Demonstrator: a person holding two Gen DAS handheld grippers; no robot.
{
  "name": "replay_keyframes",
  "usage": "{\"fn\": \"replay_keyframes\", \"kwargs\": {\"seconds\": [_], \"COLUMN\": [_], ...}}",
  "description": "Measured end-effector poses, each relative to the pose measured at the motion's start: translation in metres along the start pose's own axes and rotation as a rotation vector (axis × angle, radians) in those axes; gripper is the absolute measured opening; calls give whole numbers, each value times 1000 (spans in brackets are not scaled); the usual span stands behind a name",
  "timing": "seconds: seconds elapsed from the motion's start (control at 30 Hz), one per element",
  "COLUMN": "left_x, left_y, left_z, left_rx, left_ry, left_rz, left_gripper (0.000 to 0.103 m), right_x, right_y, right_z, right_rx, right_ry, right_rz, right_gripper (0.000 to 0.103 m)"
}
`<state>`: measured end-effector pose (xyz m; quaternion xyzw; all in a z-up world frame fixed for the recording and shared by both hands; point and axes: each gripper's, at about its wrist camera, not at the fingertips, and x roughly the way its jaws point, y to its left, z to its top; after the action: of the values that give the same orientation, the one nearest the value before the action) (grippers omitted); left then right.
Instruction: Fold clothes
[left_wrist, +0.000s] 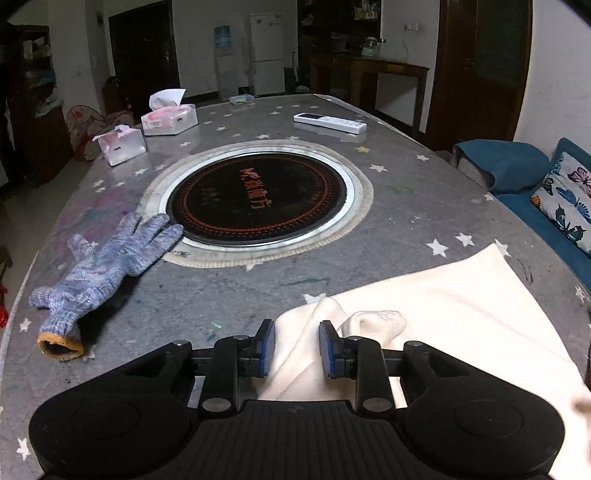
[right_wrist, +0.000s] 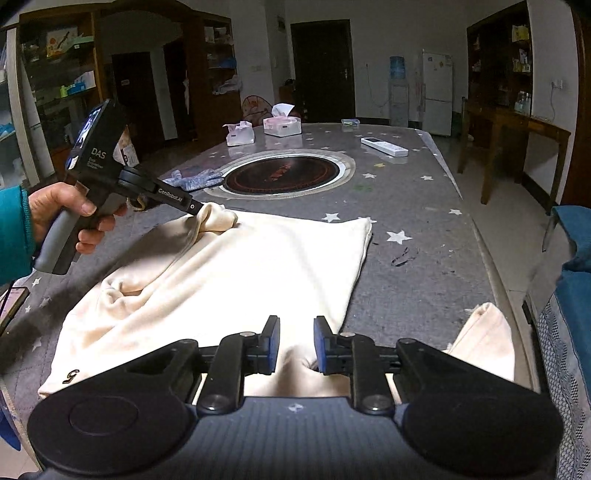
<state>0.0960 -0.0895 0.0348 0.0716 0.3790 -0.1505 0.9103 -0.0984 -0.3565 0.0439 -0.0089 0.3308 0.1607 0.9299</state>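
Grey star-patterned tabletop (right_wrist: 424, 206) carried cream garment (right_wrist: 258, 266) at lower centre; left gripper (left_wrist: 296, 347) and right gripper (right_wrist: 295, 345) parted, gripping nothing.

Cream garment (right_wrist: 229, 280) — near edge hidden behind gripper (right_wrist: 295, 345)

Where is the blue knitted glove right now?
The glove lies flat on the grey table, left in the left wrist view, fingertips at the rim of the round black hotplate.
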Motion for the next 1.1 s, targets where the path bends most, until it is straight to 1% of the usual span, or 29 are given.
{"fn": "replay_keyframes", "kwargs": {"seconds": [0.1, 0.13, 0.2, 0.27, 0.33, 0.4, 0.5, 0.57, 0.63, 0.73, 0.77, 0.8, 0.87, 0.97, 1.1], "left_x": [-4, -5, -8, -12, -17, -20, -13, -9, -5, -2, -2, -3, -7, -18, -39], "left_y": [-4, -6, -12, -18, -23, -26, -24, -20, -15, -14, -15, -16, -14, -8, 5], "left_z": [-2, -3, -5, -8, -10, -12, -11, -11, -10, -10, -11, -12, -13, -15, -17], "left_rx": [18, 29, 59, 88, 113, 141, 139, 117, 87, 87, 97, 107, 97, 61, 8], "left_ry": [-19, -23, -45, -73, -103, -119, -86, -71, -52, -41, -43, -46, -60, -90, -132], "left_rz": [-5, 4, 38, 67, 83, 74, 51, 42, 17, 13, 12, 15, 24, 37, 60], "left_gripper": [29, 29, 30, 34, 34, 33, 33, 32, 31, 31, 25, 15, 6, 2, 1], "right_x": [3, 4, 6, 8, 8, 9, 11, 11, 11, 12, 12, 13, 13, 11, 7], "right_y": [-2, -2, -3, -4, -5, -5, -7, -8, -8, -8, -8, -8, -8, -7, -6], "right_z": [-2, -2, -3, -4, -4, -5, -5, -5, -5, -6, -7, -7, -6, -6, -8], "right_rx": [7, 9, 14, 18, 21, 22, 28, 33, 33, 35, 36, 37, 39, 42, 44], "right_ry": [6, 7, 10, 13, 13, 15, 16, 15, 16, 20, 21, 22, 22, 18, 10], "right_rz": [5, 7, 7, 8, 9, 9, 11, 12, 13, 14, 14, 13, 11, 7, 4], "right_gripper": [22, 24, 24, 24, 24, 24, 25, 25, 25, 25, 25, 25, 25, 25, 25]}}
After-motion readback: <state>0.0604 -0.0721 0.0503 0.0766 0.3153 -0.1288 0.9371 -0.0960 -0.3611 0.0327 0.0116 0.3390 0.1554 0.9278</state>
